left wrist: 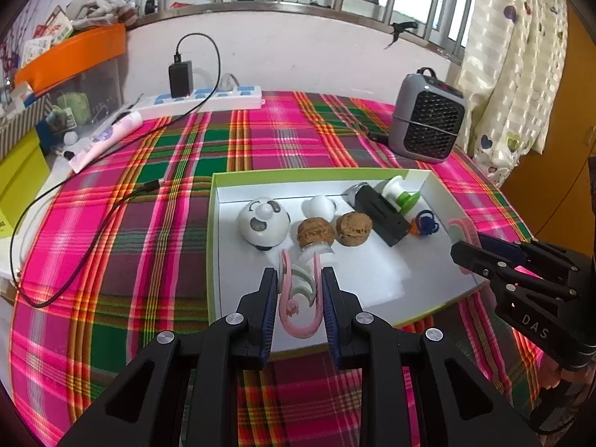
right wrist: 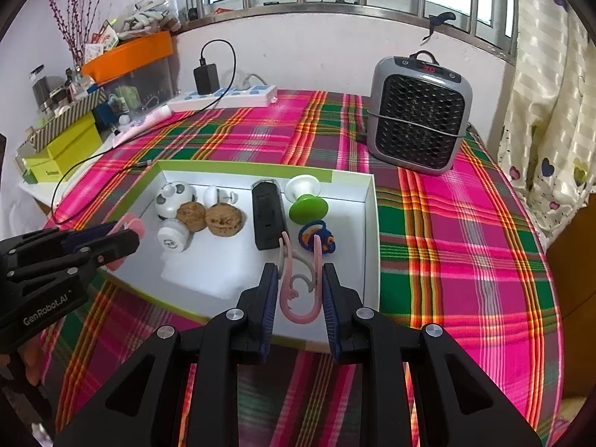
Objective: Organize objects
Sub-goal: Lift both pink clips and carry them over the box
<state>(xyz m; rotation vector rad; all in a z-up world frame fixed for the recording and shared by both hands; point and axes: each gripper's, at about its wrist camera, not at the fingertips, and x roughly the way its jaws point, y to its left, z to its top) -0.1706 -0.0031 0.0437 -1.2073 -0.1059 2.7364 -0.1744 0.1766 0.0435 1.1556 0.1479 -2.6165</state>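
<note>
Left wrist: fingers [left wrist: 267, 298] clamping pink clip [left wrist: 298, 313]

I read "DAS" in pale letters on the black body of the right gripper [left wrist: 465, 257], where it showed at the right edge of my left wrist view. In my right wrist view the left gripper [right wrist: 128, 240] carried "GenRobot.AI" printed along its black side. The grey heater [right wrist: 419, 111] at the far side of the table had a small red display lit on its top panel, but I could not make out the digits. There was dark print on the front of the yellow-green box [right wrist: 63, 152] at the left, too small and blurred for me to read. The cards and packets behind the orange tub were likewise illegible.
</note>
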